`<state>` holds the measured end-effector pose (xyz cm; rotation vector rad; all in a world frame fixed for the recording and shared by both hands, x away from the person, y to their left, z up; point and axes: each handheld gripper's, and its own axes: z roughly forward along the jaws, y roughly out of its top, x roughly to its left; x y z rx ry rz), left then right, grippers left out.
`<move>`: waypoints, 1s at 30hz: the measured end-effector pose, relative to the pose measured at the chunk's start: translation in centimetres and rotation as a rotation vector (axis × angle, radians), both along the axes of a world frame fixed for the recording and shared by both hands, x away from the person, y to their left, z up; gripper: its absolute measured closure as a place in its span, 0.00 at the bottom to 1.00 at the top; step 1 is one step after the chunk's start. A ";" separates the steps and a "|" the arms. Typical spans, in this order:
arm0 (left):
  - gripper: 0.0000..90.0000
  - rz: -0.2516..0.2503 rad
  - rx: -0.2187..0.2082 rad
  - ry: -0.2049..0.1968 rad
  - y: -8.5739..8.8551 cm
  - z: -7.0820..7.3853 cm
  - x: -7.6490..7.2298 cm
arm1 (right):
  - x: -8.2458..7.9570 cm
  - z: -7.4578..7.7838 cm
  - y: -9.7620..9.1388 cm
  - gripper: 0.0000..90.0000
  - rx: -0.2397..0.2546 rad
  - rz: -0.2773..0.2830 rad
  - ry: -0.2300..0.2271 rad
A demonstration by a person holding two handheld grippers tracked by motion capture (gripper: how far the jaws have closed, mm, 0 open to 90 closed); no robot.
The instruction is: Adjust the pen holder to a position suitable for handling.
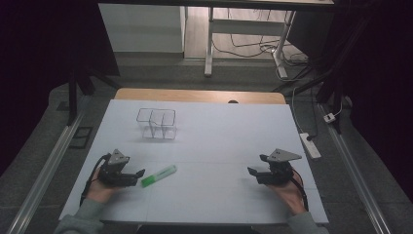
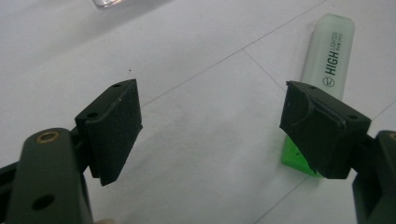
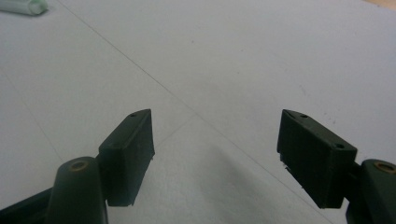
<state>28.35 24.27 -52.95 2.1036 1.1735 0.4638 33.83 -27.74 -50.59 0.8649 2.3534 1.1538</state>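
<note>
A green highlighter (image 1: 159, 176) with a pale cap lies flat on the white table (image 1: 209, 141), just right of my left gripper (image 1: 137, 175). In the left gripper view the highlighter (image 2: 327, 60) lies behind the right-hand jaw, outside the gap; the left gripper (image 2: 210, 126) is open with only bare table between its jaws. My right gripper (image 1: 254, 172) rests at the table's right side, open and empty (image 3: 215, 144), pointing left. The highlighter's cap end (image 3: 30, 6) shows far off at that view's top left.
A clear plastic holder (image 1: 157, 123) with compartments stands at the table's back left. A wooden table edge (image 1: 199, 95) runs along the far side. A power strip (image 1: 309, 145) lies on the floor to the right. Open white surface lies between the two grippers.
</note>
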 end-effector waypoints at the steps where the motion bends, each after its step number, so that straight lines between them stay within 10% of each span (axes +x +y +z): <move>1: 0.23 0.000 0.000 0.000 0.0 0.0 0.0 | 0.0 0.0 0.0 0.30 0.001 0.003 -0.004; 30: 0.26 0.048 -0.004 0.008 0.5 1.2 4.0 | 0.1 0.0 0.3 0.32 -0.023 0.007 -0.003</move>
